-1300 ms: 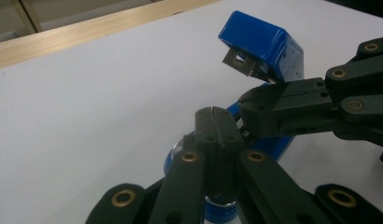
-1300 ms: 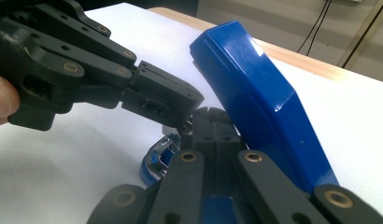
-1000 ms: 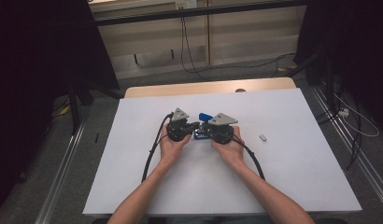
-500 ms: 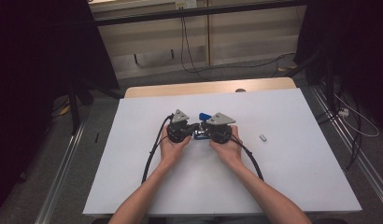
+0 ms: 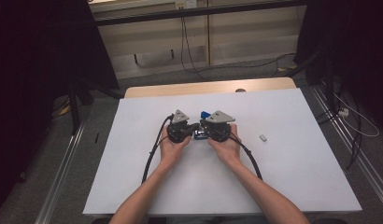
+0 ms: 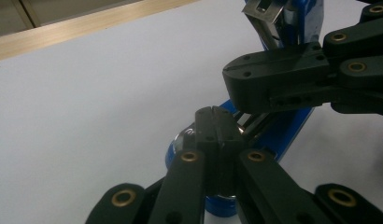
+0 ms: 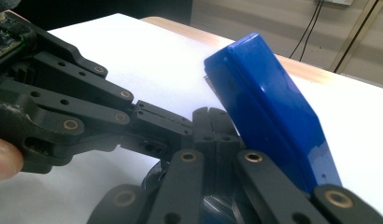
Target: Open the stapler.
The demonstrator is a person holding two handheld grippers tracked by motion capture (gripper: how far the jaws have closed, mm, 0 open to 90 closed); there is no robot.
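Observation:
A blue stapler (image 5: 200, 134) lies mid-table between my two grippers, its lid (image 7: 269, 112) swung up and its metal magazine (image 6: 266, 21) raised. My left gripper (image 5: 195, 127) comes in from the left, its jaws pressed together (image 6: 213, 122) over the stapler's blue base (image 6: 278, 135). My right gripper (image 5: 203, 128) comes in from the right, jaws also together (image 7: 213, 119), just beside the raised lid. The two sets of tips nearly touch over the stapler's hinge end. I cannot see anything pinched between either pair of jaws.
A small grey strip (image 5: 262, 137) lies on the white table top (image 5: 297, 186) to the right of my right hand. A cable (image 5: 152, 154) loops back from each gripper along the forearms. A wooden edge (image 5: 208, 87) runs along the far side.

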